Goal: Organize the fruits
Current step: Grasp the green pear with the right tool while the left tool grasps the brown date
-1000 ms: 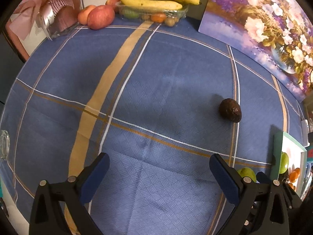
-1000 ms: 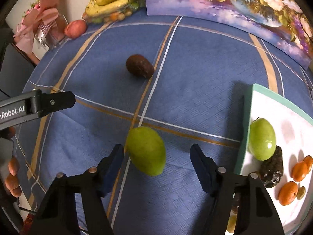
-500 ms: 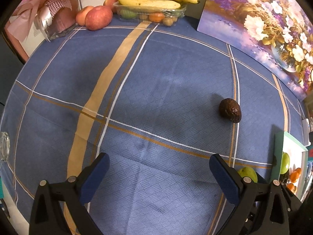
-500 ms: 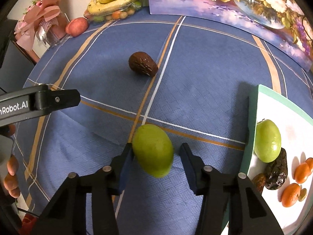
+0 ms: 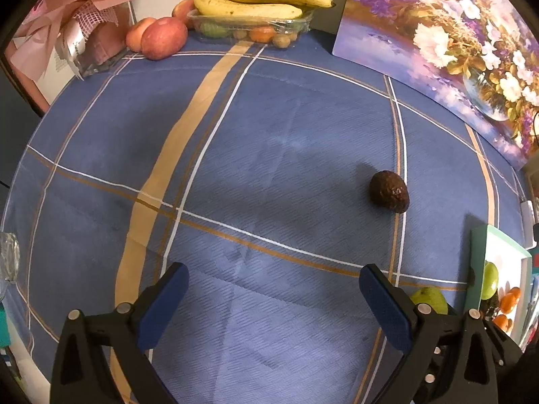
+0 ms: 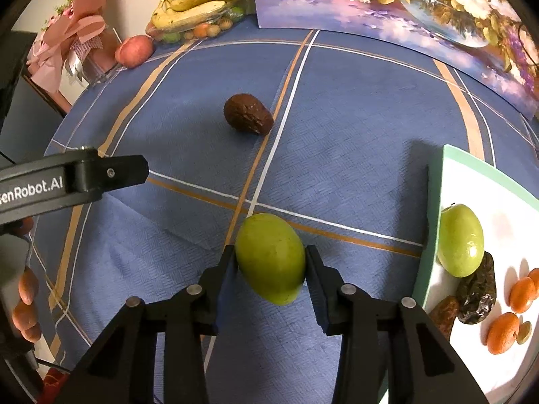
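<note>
My right gripper (image 6: 271, 262) is shut on a green mango (image 6: 270, 257) on the blue tablecloth; the mango also shows in the left wrist view (image 5: 429, 299). A dark brown avocado (image 6: 247, 113) lies farther ahead, seen too in the left wrist view (image 5: 389, 191). A white tray with a green rim (image 6: 434, 181) at the right holds a second green fruit (image 6: 460, 239), dark dried fruits and small orange fruits. My left gripper (image 5: 273, 298) is open and empty above the cloth; it also shows at the left of the right wrist view (image 6: 111, 171).
At the table's far edge stand a clear box of small fruit with bananas (image 5: 259, 1) on top, red apples (image 5: 163, 37), a pink gift bundle (image 5: 81, 30) and a leaning flower painting (image 5: 448, 47). A glass object (image 5: 8, 256) sits at the left edge.
My right gripper's jaws have closed from wide open onto the green mango. The left gripper has hardly moved and stays open.
</note>
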